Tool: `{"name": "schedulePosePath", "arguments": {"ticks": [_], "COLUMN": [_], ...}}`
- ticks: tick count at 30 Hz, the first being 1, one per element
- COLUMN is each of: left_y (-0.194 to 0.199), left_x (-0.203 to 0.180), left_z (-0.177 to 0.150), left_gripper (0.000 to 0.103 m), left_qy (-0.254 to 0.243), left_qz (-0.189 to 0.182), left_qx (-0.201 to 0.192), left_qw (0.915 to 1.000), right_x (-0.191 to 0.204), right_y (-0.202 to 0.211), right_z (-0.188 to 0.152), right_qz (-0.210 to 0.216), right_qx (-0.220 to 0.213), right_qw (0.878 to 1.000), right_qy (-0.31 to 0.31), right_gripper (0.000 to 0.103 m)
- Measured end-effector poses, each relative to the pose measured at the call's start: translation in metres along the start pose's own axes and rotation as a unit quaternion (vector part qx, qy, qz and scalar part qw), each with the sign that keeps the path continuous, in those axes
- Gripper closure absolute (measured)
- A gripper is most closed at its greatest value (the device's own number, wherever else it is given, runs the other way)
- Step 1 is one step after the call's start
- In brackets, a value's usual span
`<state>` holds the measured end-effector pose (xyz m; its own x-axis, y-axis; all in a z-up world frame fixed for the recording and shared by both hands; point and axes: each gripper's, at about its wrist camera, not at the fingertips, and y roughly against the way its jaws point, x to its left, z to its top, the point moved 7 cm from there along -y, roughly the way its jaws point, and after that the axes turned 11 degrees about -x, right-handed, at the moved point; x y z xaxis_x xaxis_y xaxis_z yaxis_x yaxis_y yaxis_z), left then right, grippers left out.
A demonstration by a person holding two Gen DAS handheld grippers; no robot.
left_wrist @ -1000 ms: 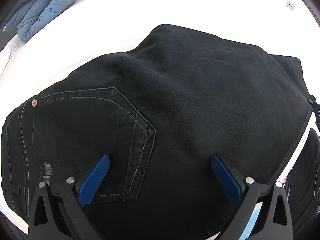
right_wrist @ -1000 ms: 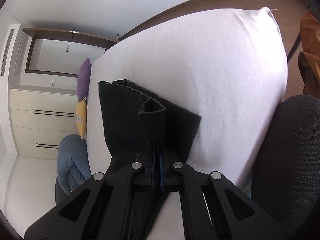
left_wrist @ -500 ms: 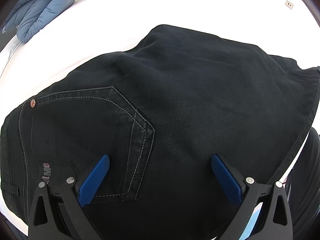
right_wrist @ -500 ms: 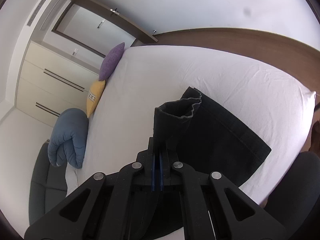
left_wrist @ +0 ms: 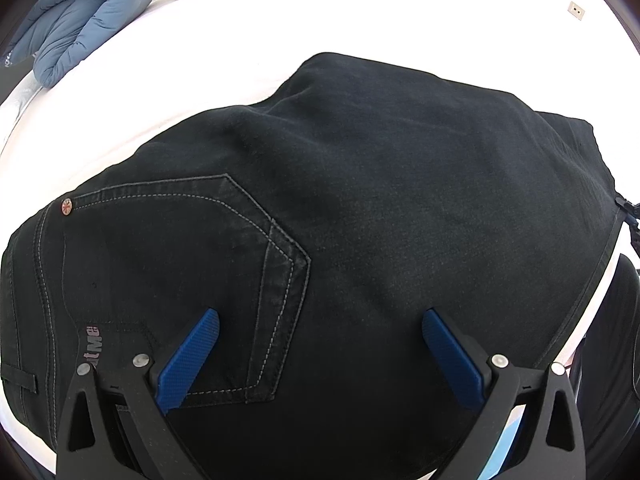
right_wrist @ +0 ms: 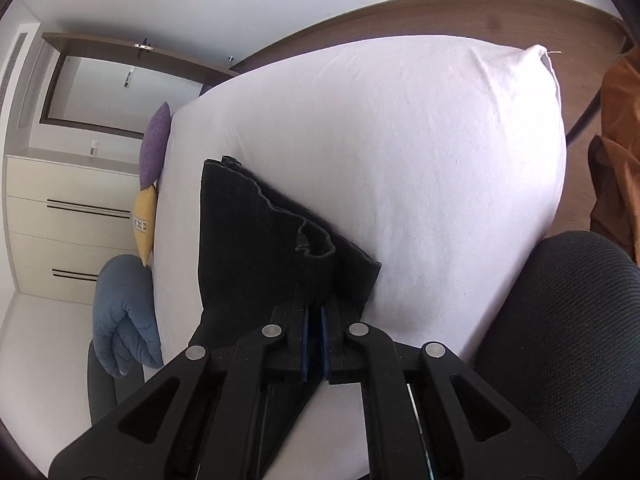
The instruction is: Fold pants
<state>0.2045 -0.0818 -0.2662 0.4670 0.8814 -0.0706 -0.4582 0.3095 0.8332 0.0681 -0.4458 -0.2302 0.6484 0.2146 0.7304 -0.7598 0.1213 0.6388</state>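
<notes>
Black jeans (left_wrist: 360,220) lie spread on a white bed (left_wrist: 260,40), back pocket up, filling the left wrist view. My left gripper (left_wrist: 318,320) is open and empty, its blue pads (left_wrist: 188,356) just above the seat of the jeans near the pocket. My right gripper (right_wrist: 315,320) is shut on the leg end of the jeans (right_wrist: 256,240), holding the hem just above the bed (right_wrist: 400,180); the hem opening curls in front of the jaws.
A folded blue duvet (left_wrist: 76,20) and yellow and purple pillows (right_wrist: 150,184) lie at the bed's far end. A dark fabric chair (right_wrist: 560,340) stands by the bed edge. White drawers (right_wrist: 68,216) stand against the wall.
The right gripper swung the pant leg up and then back down toward the bed. The right edge of the jeans lifted and settled. The left gripper stayed still and open.
</notes>
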Motion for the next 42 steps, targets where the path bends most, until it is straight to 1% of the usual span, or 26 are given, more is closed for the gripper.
{"name": "schedulePosePath", "arguments": {"ticks": [3, 5, 6, 8, 10, 12, 13, 14, 15, 18, 21, 24, 25, 27, 28, 29, 30, 31, 33, 34, 35, 36, 37, 40, 41, 42], "left_y": [0.007, 0.014, 0.021, 0.030, 0.038, 0.042, 0.040, 0.038, 0.036, 0.037, 0.040, 0.037, 0.037, 0.033, 0.031, 0.029, 0.028, 0.028, 0.029, 0.029, 0.029, 0.030, 0.032, 0.042, 0.042, 0.038], "left_x": [0.001, 0.002, 0.003, 0.005, 0.009, 0.015, 0.020, 0.024, 0.029, 0.044, 0.065, 0.083, 0.083, 0.077, 0.075, 0.073, 0.073, 0.074, 0.076, 0.075, 0.073, 0.072, 0.071, 0.060, 0.056, 0.048], "left_z": [0.000, 0.003, 0.005, 0.007, 0.010, 0.009, 0.008, 0.008, 0.008, 0.003, -0.004, -0.018, -0.021, -0.023, -0.024, -0.025, -0.025, -0.026, -0.026, -0.026, -0.025, -0.024, -0.020, -0.009, -0.009, -0.007], "left_gripper": [0.000, 0.000, 0.000, 0.000, 0.000, 0.000, 0.000, 0.000, 0.000, 0.000, 0.000, 0.001, 0.001, 0.001, 0.001, 0.001, 0.001, 0.001, 0.001, 0.001, 0.001, 0.001, 0.001, 0.000, 0.000, 0.000], "left_qy": [0.014, 0.023, 0.027, 0.031, 0.040, 0.051, 0.056, 0.059, 0.062, 0.083, 0.115, 0.140, 0.132, 0.093, 0.081, 0.073, 0.074, 0.080, 0.089, 0.089, 0.086, 0.086, 0.093, 0.140, 0.143, 0.138], "left_qz": [-0.007, -0.011, -0.011, -0.010, -0.009, -0.013, -0.012, -0.008, -0.002, 0.012, 0.021, 0.016, 0.012, 0.025, 0.031, 0.036, 0.036, 0.033, 0.031, 0.033, 0.038, 0.042, 0.042, 0.005, 0.000, -0.003], "left_qx": [-0.008, -0.020, -0.032, -0.051, -0.070, -0.082, -0.082, -0.081, -0.080, -0.088, -0.095, -0.086, -0.088, -0.076, -0.072, -0.071, -0.073, -0.077, -0.083, -0.083, -0.082, -0.081, -0.082, -0.104, -0.102, -0.094], "left_qw": [0.9998, 0.9995, 0.9991, 0.9982, 0.9967, 0.9953, 0.9950, 0.9949, 0.9948, 0.9926, 0.9886, 0.9863, 0.9873, 0.9924, 0.9936, 0.9942, 0.9939, 0.9933, 0.9921, 0.9920, 0.9922, 0.9921, 0.9913, 0.9847, 0.9845, 0.9859], "right_x": [0.000, 0.002, 0.006, 0.025, 0.068, 0.123, 0.152, 0.180, 0.203, 0.252, 0.279, 0.293, 0.289, 0.270, 0.268, 0.264, 0.266, 0.265, 0.261, 0.257, 0.254, 0.254, 0.255, 0.238, 0.225, 0.202], "right_y": [0.014, 0.030, 0.041, 0.055, 0.049, 0.027, 0.014, -0.001, -0.015, -0.056, -0.098, -0.143, -0.160, -0.198, -0.220, -0.233, -0.247, -0.252, -0.253, -0.250, -0.241, -0.226, -0.206, -0.153, -0.143, -0.133], "right_z": [0.008, 0.017, 0.022, 0.025, 0.015, -0.019, -0.047, -0.079, -0.114, -0.213, -0.304, -0.369, -0.385, -0.403, -0.403, -0.395, -0.384, -0.363, -0.319, -0.299, -0.282, -0.273, -0.271, -0.290, -0.296, -0.302], "right_qz": [-0.036, -0.096, -0.103, -0.093, -0.051, 0.021, 0.068, 0.112, 0.142, 0.205, 0.235, 0.240, 0.226, 0.171, 0.157, 0.156, 0.162, 0.163, 0.150, 0.136, 0.129, 0.141, 0.165, 0.212, 0.206, 0.185], "right_qx": [-0.020, -0.052, -0.067, -0.084, -0.067, -0.009, 0.039, 0.091, 0.142, 0.269, 0.373, 0.442, 0.457, 0.447, 0.436, 0.425, 0.412, 0.380, 0.313, 0.285, 0.269, 0.268, 0.278, 0.326, 0.336, 0.344], "right_qw": [0.999, 0.993, 0.991, 0.990, 0.990, 0.985, 0.978, 0.966, 0.951, 0.902, 0.856, 0.828, 0.824, 0.835, 0.840, 0.850, 0.861, 0.881, 0.912, 0.924, 0.929, 0.925, 0.917, 0.891, 0.886, 0.886], "right_qy": [0.018, 0.042, 0.049, 0.067, 0.113, 0.171, 0.194, 0.213, 0.234, 0.270, 0.269, 0.249, 0.249, 0.271, 0.281, 0.271, 0.250, 0.232, 0.217, 0.217, 0.220, 0.228, 0.232, 0.234, 0.242, 0.251], "right_gripper": [0.094, 0.094, 0.093, 0.093, 0.093, 0.093, 0.093, 0.093, 0.093, 0.093, 0.093, 0.093, 0.093, 0.093, 0.096, 0.101, 0.103, 0.103, 0.103, 0.102, 0.097, 0.095, 0.095, 0.095, 0.095, 0.095]}}
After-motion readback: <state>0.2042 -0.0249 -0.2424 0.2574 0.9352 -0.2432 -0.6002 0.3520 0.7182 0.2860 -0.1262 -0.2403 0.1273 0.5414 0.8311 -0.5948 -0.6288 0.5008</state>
